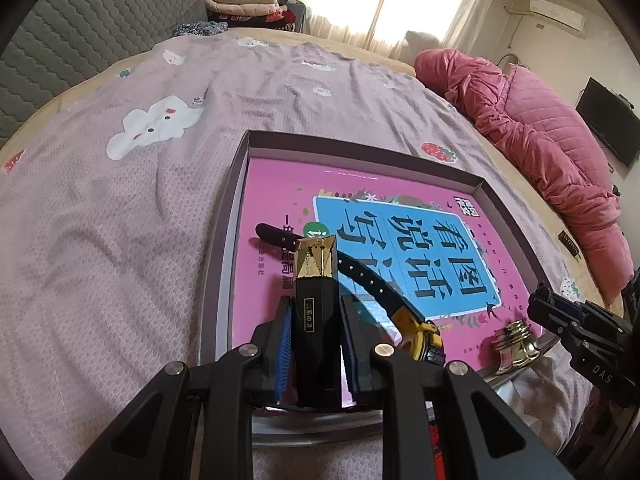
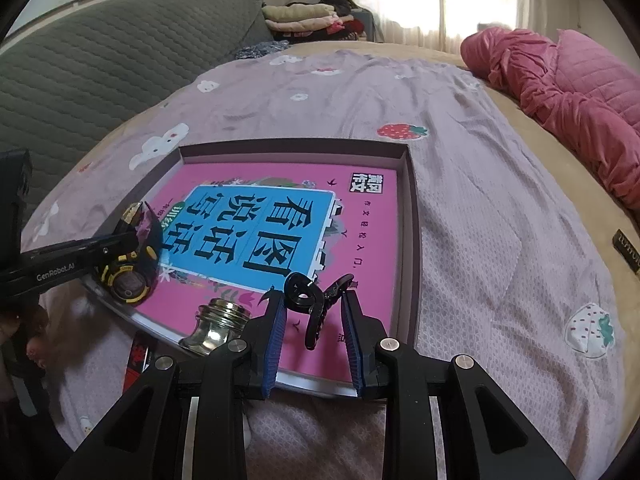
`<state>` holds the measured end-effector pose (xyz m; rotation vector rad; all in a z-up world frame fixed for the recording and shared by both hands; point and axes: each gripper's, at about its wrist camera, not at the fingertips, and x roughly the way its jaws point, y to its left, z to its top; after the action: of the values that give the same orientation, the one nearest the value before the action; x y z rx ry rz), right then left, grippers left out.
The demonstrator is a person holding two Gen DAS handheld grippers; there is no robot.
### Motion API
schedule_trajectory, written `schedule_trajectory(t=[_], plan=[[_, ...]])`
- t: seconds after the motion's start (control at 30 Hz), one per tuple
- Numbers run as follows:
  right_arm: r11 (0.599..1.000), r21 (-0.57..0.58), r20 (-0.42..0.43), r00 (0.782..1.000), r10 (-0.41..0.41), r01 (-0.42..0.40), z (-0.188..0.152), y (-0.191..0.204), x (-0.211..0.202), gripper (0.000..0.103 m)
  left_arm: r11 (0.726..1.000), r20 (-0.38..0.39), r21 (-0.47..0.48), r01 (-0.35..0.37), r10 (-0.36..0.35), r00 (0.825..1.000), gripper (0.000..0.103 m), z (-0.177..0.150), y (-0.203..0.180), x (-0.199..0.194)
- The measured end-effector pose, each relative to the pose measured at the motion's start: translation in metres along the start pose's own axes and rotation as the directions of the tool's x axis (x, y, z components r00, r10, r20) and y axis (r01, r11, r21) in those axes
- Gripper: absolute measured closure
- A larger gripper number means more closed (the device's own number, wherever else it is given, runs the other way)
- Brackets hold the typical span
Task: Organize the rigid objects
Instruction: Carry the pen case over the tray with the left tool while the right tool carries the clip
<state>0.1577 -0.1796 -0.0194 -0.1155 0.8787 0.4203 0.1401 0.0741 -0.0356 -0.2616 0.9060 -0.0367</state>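
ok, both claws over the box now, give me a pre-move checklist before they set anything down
1. Left claw grip on the black and gold box: ok, blue pads press both sides and it stands upright between them.
2. Right claw grip on the black hair clip: cannot tell, the clip sits between the pads but contact is unclear.
3. Free spot under the left claw: not ok, the black and yellow watch and its strap lie just behind the box.
4. Gold bell clear of the right claw: ok, apart, though close beside the left pad.
5. Tray flat on the bedspread: ok.
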Motion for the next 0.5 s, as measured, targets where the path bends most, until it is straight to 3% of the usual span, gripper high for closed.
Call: schedule_trajectory(t=[0.5], plan=[[1.0, -0.002, 0.005, 1.0, 0.0, 0.0, 0.0011, 0.0002, -0.0019, 0.075, 0.999, -0.019, 0.031, -0.032, 0.033, 0.999, 0.081, -0.0011, -0.0025, 0.0031]])
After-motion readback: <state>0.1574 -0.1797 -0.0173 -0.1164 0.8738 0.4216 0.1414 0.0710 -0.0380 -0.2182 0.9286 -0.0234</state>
